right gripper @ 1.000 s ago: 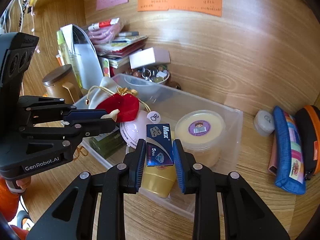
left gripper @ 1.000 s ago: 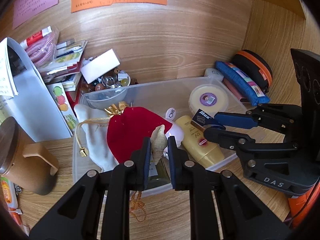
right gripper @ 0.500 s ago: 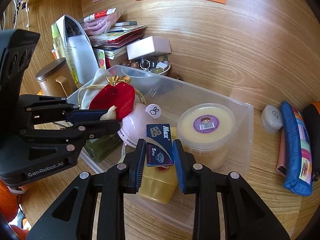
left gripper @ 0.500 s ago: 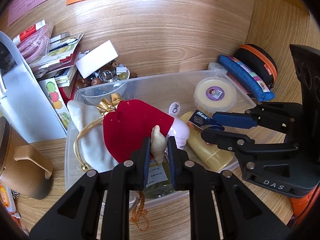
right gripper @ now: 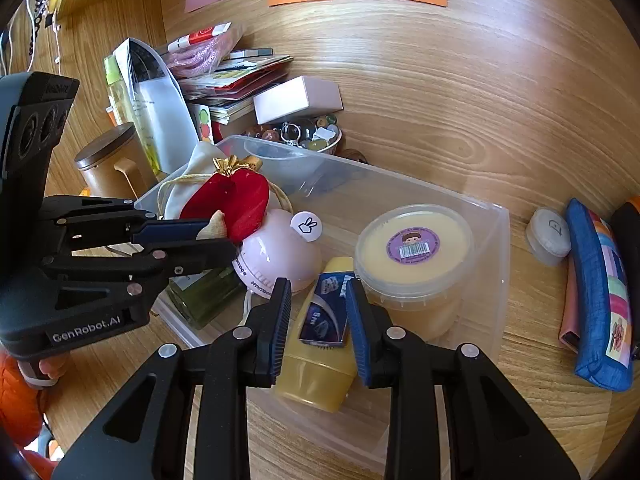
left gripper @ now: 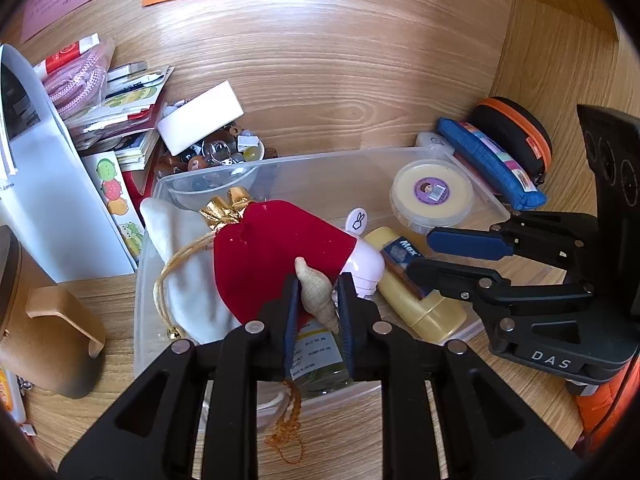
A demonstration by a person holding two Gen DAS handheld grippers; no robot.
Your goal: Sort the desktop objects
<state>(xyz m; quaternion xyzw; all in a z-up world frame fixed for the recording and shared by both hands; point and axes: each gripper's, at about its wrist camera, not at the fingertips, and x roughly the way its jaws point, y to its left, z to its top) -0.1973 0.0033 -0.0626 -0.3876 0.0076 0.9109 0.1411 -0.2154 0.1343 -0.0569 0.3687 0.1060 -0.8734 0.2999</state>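
Observation:
A clear plastic bin holds a red velvet pouch, a white pouch, a pink round gadget, a yellow tube, a green bottle and a round tub. My left gripper is shut on a beige seashell over the bin's near edge. My right gripper has its jaws spread, and the small blue Max box lies tilted between them on the yellow tube.
A brown lidded mug stands left of the bin. A white file holder, stacked booklets, a white box and a bowl of trinkets lie behind. A white case, blue pencil case and black-orange case lie right.
My right gripper has opened and the blue Max box has dropped askew onto the yellow tube. My left gripper has moved lower over the bin, still holding the shell.

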